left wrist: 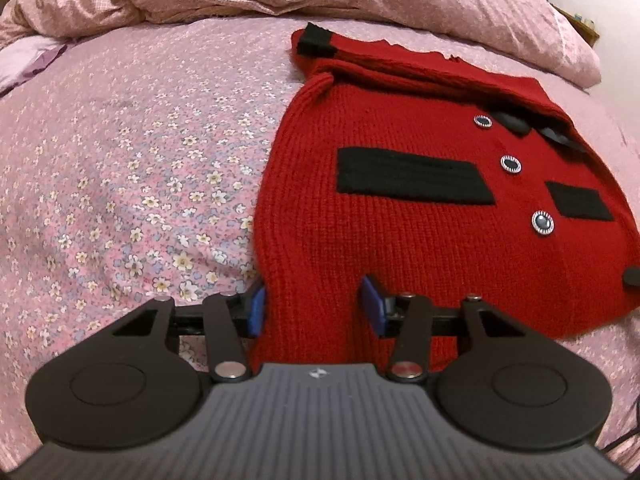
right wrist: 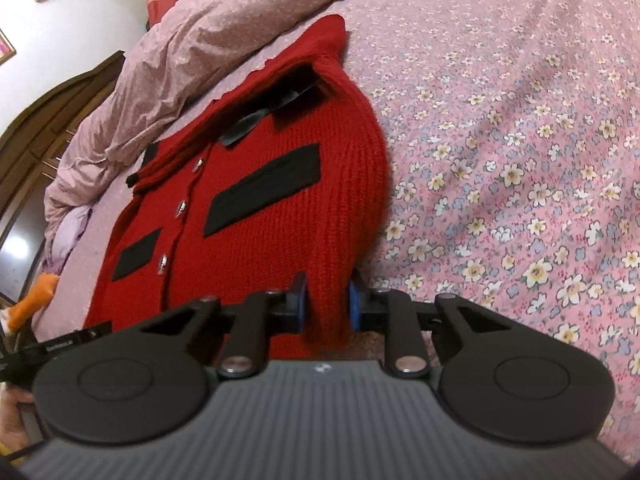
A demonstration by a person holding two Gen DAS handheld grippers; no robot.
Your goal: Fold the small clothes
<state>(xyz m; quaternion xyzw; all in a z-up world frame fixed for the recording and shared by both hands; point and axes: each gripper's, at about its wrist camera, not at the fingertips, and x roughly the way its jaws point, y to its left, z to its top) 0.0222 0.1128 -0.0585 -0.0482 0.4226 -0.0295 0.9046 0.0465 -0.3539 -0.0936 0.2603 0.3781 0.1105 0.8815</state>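
My right tongs pinch the red cardigan's hem on the bed. My left tongs straddle its other corner, pads not visibly pressing; the hem beneath is hidden.

No legible text or labels

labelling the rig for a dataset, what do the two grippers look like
Both match: left gripper and right gripper have ribbed grey bodies with a small round emblem, two black round-ended linkage arms with silver pivot pins, and black fingers faced with blue pads.
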